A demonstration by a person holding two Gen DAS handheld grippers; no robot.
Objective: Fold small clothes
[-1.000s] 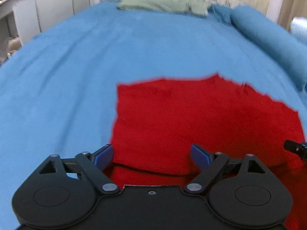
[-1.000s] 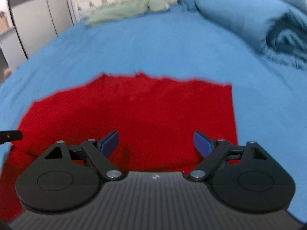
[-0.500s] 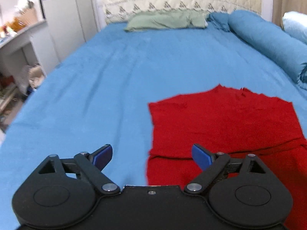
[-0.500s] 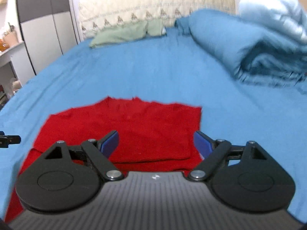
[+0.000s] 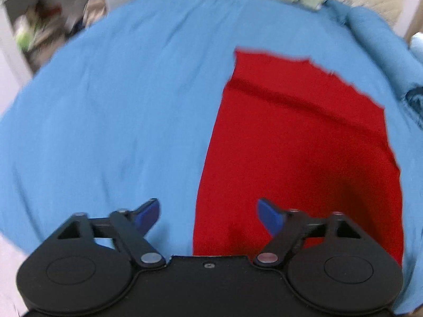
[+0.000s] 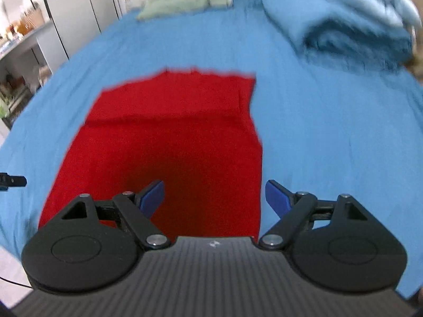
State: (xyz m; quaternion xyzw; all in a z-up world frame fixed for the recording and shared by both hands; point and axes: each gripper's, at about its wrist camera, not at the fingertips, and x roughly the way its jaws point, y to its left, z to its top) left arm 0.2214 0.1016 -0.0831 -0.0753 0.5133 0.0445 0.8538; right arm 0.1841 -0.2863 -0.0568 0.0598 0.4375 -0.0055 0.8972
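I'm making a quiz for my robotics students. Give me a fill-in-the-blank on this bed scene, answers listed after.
1. The garment lying on the bed is ____ in colour.
2. The bedsheet under it is ____.
3. The jaws of the left gripper and the right gripper are both ____.
4. The pillow near the headboard is pale ____.

Answers: red; blue; open; green
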